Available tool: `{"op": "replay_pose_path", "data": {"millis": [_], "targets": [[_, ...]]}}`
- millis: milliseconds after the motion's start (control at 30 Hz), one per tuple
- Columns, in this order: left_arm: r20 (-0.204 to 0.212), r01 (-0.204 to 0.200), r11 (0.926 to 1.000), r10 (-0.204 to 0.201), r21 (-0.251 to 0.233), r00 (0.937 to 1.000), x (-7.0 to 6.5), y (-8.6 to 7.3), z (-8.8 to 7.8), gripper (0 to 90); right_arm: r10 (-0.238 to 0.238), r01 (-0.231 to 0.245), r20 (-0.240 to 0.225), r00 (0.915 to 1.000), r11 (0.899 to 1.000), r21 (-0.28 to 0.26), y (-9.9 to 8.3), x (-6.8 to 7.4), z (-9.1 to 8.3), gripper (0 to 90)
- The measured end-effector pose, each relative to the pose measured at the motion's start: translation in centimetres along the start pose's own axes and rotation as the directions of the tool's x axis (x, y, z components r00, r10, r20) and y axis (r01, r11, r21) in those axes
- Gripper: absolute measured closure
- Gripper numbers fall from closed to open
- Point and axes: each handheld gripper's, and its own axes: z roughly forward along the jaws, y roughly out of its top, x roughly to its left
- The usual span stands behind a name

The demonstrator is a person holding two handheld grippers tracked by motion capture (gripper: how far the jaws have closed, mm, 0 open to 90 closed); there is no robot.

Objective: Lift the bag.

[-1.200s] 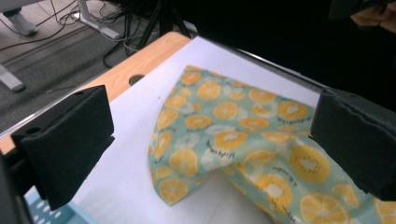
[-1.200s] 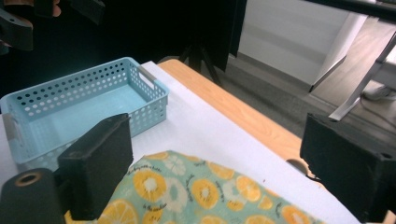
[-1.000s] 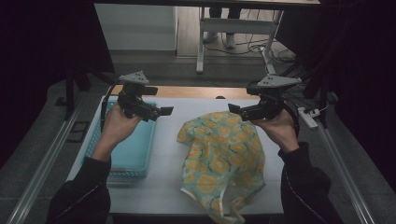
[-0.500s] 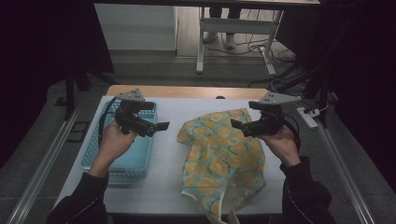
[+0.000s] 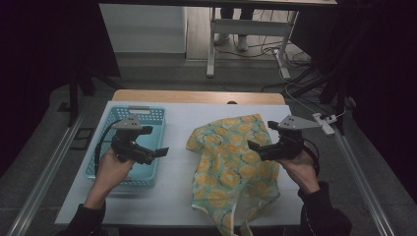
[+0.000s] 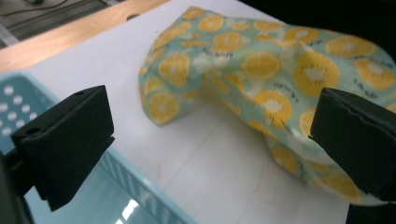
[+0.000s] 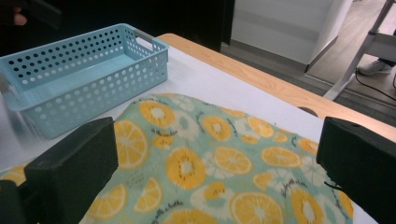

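The orange-print cloth (image 5: 235,164) lies rumpled on the white bench (image 5: 177,196), its long axis running from the far edge toward the person, with its near end hanging over the bench edge. The right tool (image 5: 253,146) hangs directly above the cloth's right half with jaws spread wide and nothing between them, so it is the nearer one: the fabric sits just below and ahead of it. The left tool (image 5: 163,151), equally wide open and empty, hovers over the near rim of the blue basket (image 5: 142,114); the cloth's raised left fold lies ahead of it across bare bench.
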Motion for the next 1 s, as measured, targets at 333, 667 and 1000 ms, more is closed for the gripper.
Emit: {"op": "replay_pose_path", "data": {"millis": [333, 667, 1000], "targets": [[-0.026, 0.038, 0.9993, -0.038, -0.005, 0.9989, -1.1, -3.8, -1.3, 0.0, 0.015, -0.016, 0.032, 0.9994, 1.000, 0.024, -3.5, 0.5, -1.5, 0.0], [-0.079, 0.066, 0.9978, -0.066, -0.006, 0.9947, -2.4, -7.3, -2.6, 0.0, 0.041, -0.044, 0.078, 0.9961, 0.998, 0.036, -7.0, 1.3, -3.4, 0.0], [-0.121, 0.130, 0.9914, -0.131, -0.016, 0.9841, -3.2, -11.6, -3.9, 0.0, 0.115, -0.122, 0.144, 0.9829, 0.992, 0.043, -11.7, 2.0, -5.3, 0.0]]}}
